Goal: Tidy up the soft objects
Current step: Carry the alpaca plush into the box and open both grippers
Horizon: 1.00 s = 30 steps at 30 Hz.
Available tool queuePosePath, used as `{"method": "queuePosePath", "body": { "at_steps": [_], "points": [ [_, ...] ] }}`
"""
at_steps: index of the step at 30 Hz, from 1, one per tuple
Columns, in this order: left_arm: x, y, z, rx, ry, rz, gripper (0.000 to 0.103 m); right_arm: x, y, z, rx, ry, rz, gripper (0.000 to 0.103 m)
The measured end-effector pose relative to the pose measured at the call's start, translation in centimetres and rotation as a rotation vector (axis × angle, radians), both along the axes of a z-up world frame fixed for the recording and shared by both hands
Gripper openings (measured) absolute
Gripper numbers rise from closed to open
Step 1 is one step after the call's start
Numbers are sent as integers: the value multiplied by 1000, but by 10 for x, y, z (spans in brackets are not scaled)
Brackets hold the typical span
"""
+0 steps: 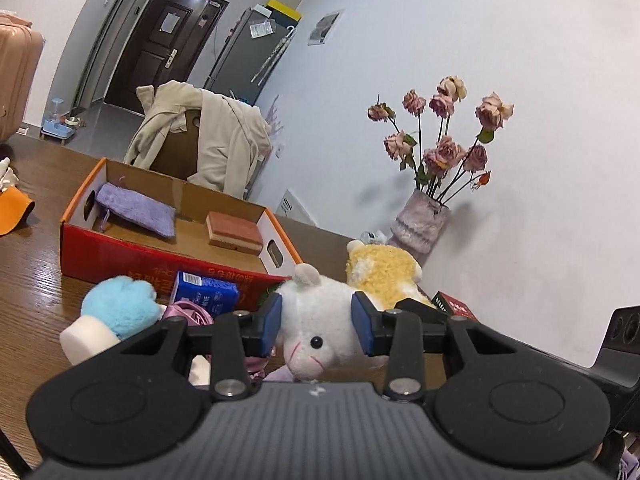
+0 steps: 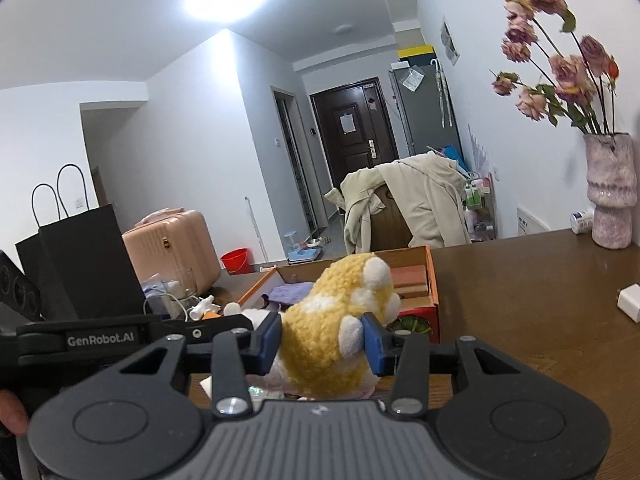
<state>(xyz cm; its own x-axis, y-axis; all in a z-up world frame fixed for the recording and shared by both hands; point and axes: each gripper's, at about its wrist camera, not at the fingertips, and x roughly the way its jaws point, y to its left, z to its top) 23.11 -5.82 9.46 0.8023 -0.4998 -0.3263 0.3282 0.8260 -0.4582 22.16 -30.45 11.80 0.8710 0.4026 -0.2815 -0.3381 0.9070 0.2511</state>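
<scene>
My left gripper (image 1: 318, 326) is shut on a white plush animal (image 1: 320, 316), its blue pads pressing both sides of the head. My right gripper (image 2: 322, 344) is shut on a yellow-and-white plush toy (image 2: 332, 340), which also shows in the left wrist view (image 1: 384, 274). An orange cardboard box (image 1: 160, 256) on the wooden table holds a purple towel (image 1: 136, 210) and a brown sponge (image 1: 234, 232). A blue plush ball (image 1: 118, 306), a white foam block (image 1: 86, 340) and a purple cloth (image 1: 188, 312) lie in front of the box.
A blue carton (image 1: 206, 292) stands by the box front. A vase of dried roses (image 1: 420, 224) is by the wall; a small red-and-black box (image 1: 456, 306) lies near it. A white charger (image 2: 630, 302) lies on the table (image 2: 520, 300). A black bag (image 2: 76, 256) stands at left.
</scene>
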Motion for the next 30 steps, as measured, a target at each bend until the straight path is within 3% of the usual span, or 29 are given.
{"method": "queuePosePath", "body": {
  "at_steps": [7,14,22,30],
  "points": [
    [47,1,14,1,7,-5,38,44,-1,19,-21,22,20,42],
    [133,-4,10,14,43,24,38,140,-6,23,-21,85,42,42],
    [223,-7,-38,49,171,30,38,240,-6,-22,-11,241,35,42],
    [246,-17,-78,76,265,-34,37,268,8,-64,-136,290,12,43]
  ]
}}
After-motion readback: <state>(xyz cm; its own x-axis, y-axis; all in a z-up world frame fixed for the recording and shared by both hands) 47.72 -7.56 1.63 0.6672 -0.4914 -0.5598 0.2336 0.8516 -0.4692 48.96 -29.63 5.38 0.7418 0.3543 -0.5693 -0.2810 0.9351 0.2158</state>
